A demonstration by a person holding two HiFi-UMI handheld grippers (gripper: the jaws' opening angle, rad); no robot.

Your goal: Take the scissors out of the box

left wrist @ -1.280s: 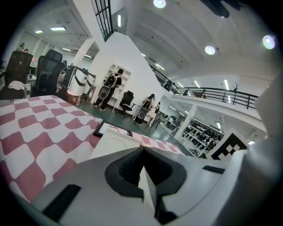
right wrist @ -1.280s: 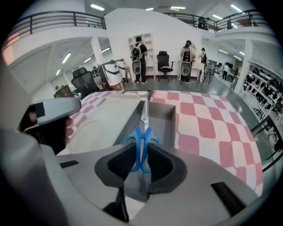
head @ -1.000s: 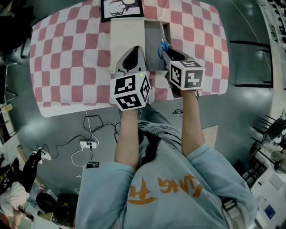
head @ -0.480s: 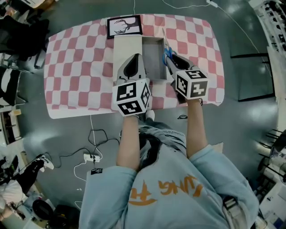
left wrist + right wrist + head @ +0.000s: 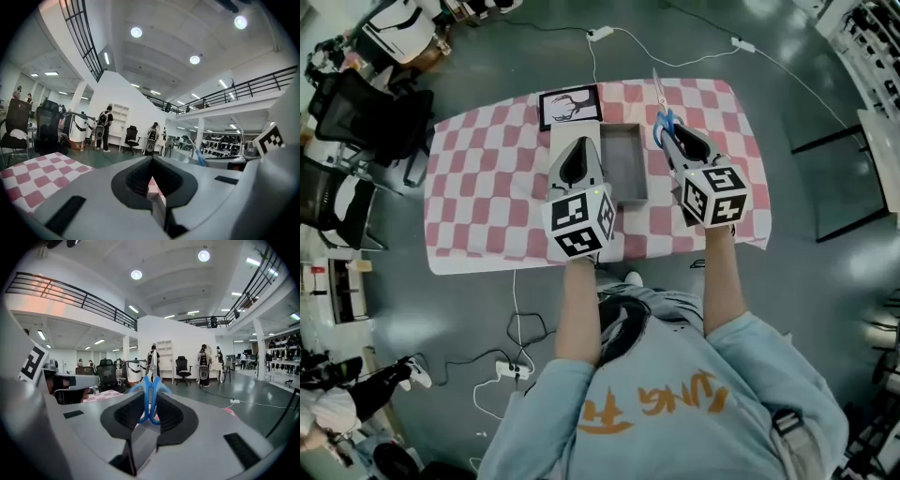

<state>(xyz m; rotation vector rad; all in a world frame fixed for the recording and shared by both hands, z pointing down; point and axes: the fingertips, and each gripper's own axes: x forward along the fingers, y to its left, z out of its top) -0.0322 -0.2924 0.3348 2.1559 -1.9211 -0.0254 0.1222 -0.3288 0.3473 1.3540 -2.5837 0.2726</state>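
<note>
My right gripper (image 5: 667, 128) is shut on the blue handles of the scissors (image 5: 660, 111). It holds them in the air over the right side of the table, blades pointing away from me. In the right gripper view the scissors (image 5: 151, 394) stand upright between the jaws of the right gripper (image 5: 150, 420). The grey box (image 5: 623, 159) lies open on the pink checked cloth, and nothing shows inside it. My left gripper (image 5: 579, 142) hovers over the white lid (image 5: 562, 141) left of the box. In the left gripper view the left gripper (image 5: 153, 185) has its jaws together and holds nothing.
A black-framed antler picture (image 5: 570, 107) lies behind the lid. The table (image 5: 478, 197) stands on a grey floor with cables and a power strip (image 5: 514, 370) near my feet. Office chairs (image 5: 356, 122) stand to the left. People and chairs fill the hall far ahead.
Both grippers have risen well above the table. The scissors went up with the right gripper, from the box's right edge into the air. The table looks smaller now.
</note>
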